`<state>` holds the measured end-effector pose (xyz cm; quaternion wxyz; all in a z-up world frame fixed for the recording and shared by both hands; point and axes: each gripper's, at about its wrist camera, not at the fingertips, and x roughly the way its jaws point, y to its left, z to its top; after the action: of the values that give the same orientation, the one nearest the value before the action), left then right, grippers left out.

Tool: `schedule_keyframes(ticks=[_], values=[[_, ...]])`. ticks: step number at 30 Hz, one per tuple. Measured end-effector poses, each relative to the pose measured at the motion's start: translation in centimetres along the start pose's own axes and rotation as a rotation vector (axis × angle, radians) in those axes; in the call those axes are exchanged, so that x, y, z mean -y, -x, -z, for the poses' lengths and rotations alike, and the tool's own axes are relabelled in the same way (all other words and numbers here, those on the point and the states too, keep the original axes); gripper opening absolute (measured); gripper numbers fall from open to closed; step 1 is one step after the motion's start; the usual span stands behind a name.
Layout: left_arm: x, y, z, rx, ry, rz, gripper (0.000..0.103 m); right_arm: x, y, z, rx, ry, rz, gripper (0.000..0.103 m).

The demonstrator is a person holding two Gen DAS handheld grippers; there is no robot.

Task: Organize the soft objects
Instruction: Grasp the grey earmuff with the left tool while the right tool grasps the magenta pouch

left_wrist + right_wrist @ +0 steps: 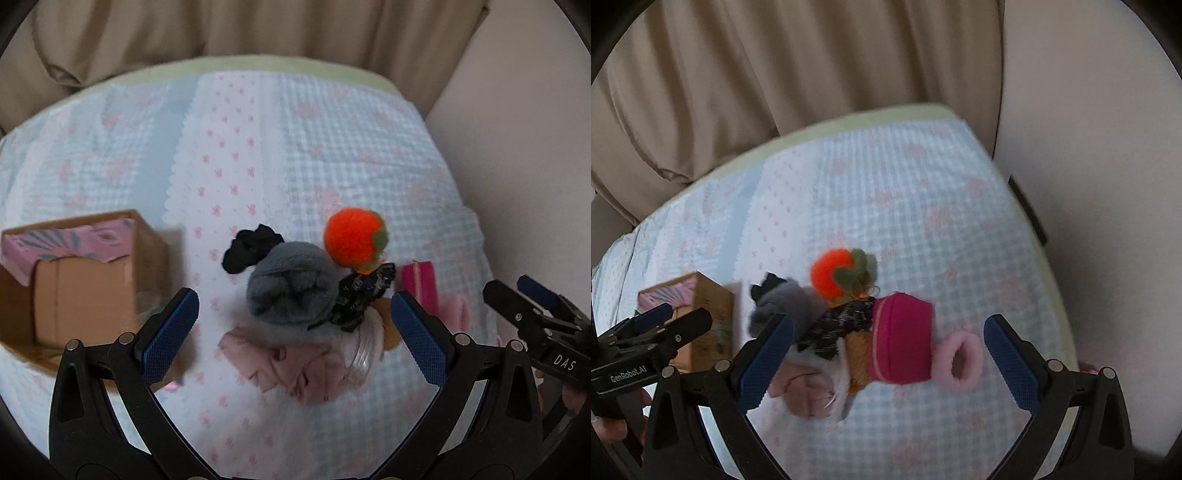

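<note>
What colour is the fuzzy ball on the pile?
The round fuzzy ball is bright orange with a green patch, clearest in the left wrist view.

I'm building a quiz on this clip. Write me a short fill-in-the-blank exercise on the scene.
1. The left gripper and right gripper both have their jaws ____.
2. The round plush fruit in the pile is mostly ____.
3. The cardboard box sits to the ____ of the pile.
4. The fluffy scrunchie beside the magenta pouch is ____.

Missing words: open; orange; left; pink
</note>
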<state>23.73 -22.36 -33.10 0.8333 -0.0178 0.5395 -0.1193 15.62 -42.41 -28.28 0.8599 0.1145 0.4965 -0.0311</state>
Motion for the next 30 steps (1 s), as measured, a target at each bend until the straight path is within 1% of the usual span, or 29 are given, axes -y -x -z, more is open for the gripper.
schedule_keyframes(ticks=[2, 5, 8, 11, 13, 16, 17, 18, 19, 20, 22, 24, 27, 30], values=[[0.0, -2.0, -0.1, -0.025, 0.009, -0.013, 0.102, 0.9, -2.7, -0.3, -0.043, -0.012, -0.030, 0.101], [-0.3, -5.0, -0.5, -0.055, 0.038, -0.014, 0.102, 2.1, -6.5, -0.5, -0.112, -0.024, -0.083, 0.100], [0.1, -7.4, -0.7, -0.085, 0.033, -0.034, 0.102, 2.9, -9.4, -0.5, -0.169, -0.023, -0.115, 0.098], [-0.1, -9.3, -0.7, -0.122, 0.047, -0.038, 0.102, 3.3, -11.6, -0.2, -0.205, -0.017, -0.147, 0.095], [-0.3, -10.1, -0.5, -0.142, 0.061, -0.035, 0.102, 3.5, -12.8, 0.0, -0.225, -0.014, -0.158, 0.090], [-0.5, -11.2, -0.2, -0.167, 0.079, -0.029, 0.101, 3.9, -14.5, 0.4, -0.260, -0.028, -0.170, 0.086], [-0.6, -11.5, 0.0, -0.177, 0.084, -0.028, 0.096, 4.1, -14.7, 0.5, -0.265, -0.035, -0.170, 0.085], [-0.8, -11.9, 0.1, -0.193, 0.091, -0.026, 0.088, 4.1, -14.9, 0.5, -0.266, -0.039, -0.171, 0.083], [-0.9, -12.3, 0.2, -0.209, 0.101, -0.016, 0.083, 4.2, -15.1, 0.6, -0.266, -0.040, -0.170, 0.079], [-1.1, -12.6, 0.3, -0.223, 0.116, -0.001, 0.075, 4.3, -15.2, 0.6, -0.266, -0.039, -0.171, 0.076], [-1.4, -12.7, 0.3, -0.222, 0.130, -0.001, 0.069, 4.0, -15.3, 0.6, -0.268, -0.027, -0.178, 0.068], [-1.3, -12.4, 0.2, -0.213, 0.122, -0.003, 0.058, 3.6, -15.2, 0.6, -0.263, -0.007, -0.173, 0.063], [-1.2, -11.8, 0.0, -0.203, 0.104, -0.003, 0.051, 3.3, -14.8, 0.7, -0.254, 0.007, -0.164, 0.056], [-1.1, -10.9, 0.1, -0.190, 0.092, 0.005, 0.048, 3.2, -14.3, 0.8, -0.241, 0.003, -0.158, 0.050]])
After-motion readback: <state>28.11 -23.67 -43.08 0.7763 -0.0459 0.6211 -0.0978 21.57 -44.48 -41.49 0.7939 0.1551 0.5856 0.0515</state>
